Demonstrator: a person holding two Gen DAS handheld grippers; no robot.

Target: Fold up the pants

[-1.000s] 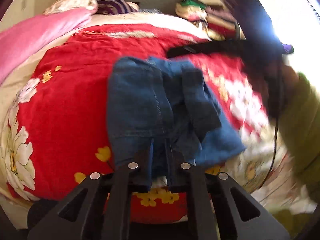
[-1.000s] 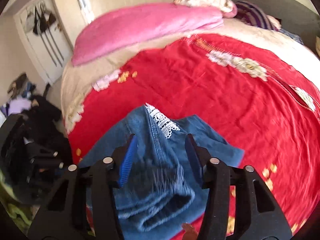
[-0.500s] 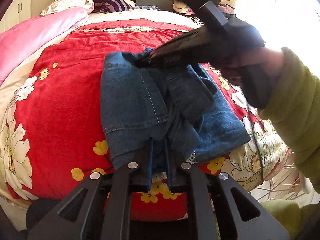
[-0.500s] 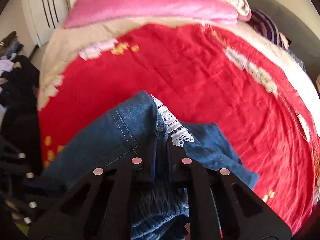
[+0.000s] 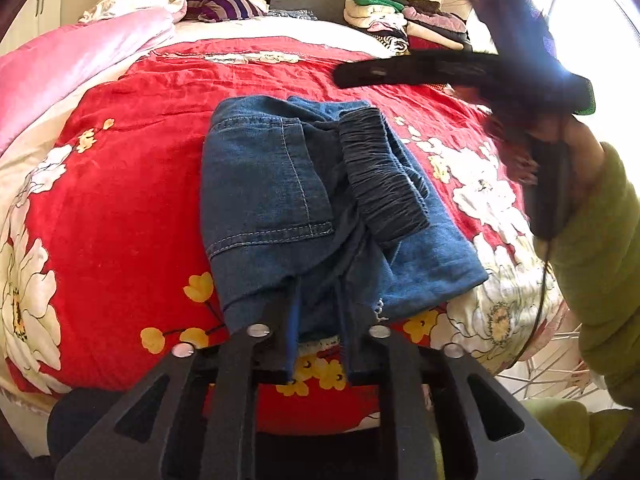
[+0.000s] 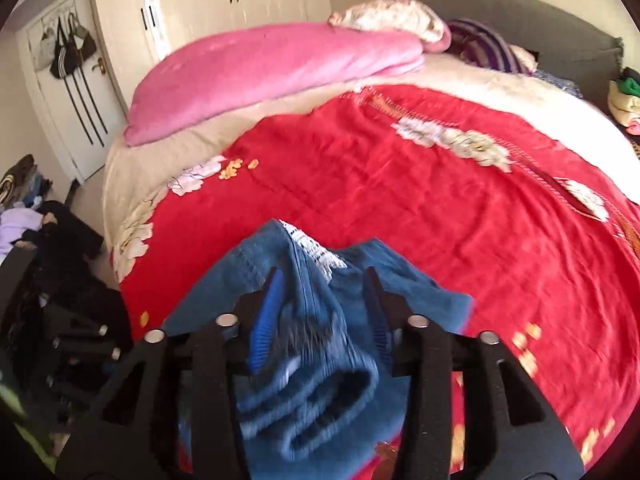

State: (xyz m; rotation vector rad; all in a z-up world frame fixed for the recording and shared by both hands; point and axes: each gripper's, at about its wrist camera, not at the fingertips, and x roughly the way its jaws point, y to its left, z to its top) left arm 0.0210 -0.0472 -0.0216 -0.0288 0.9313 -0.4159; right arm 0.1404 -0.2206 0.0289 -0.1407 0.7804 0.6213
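Observation:
The blue denim pants [image 5: 304, 200] lie folded in a bundle on the red floral bedspread [image 5: 120, 200], elastic waistband [image 5: 380, 176] on top. My left gripper [image 5: 318, 308] is slightly open at the bundle's near edge, its jaws around a fold of denim. My right gripper [image 6: 324, 292] is open above the pants [image 6: 304, 344], which show a white lace hem [image 6: 308, 244]. The right gripper [image 5: 440, 68] also appears lifted above the bed at upper right in the left wrist view.
A pink blanket [image 6: 272, 68] and pillows [image 6: 392, 20] lie at the head of the bed. Stacked folded clothes [image 5: 400, 20] sit at the far right corner. Dark clothes [image 6: 60, 280] lie on the floor by the bed; wardrobe [image 6: 220, 4] behind.
My right gripper was shut on the pants' lace-edged fold half a second ago; it has opened and lifted away. My left gripper's jaws have parted slightly.

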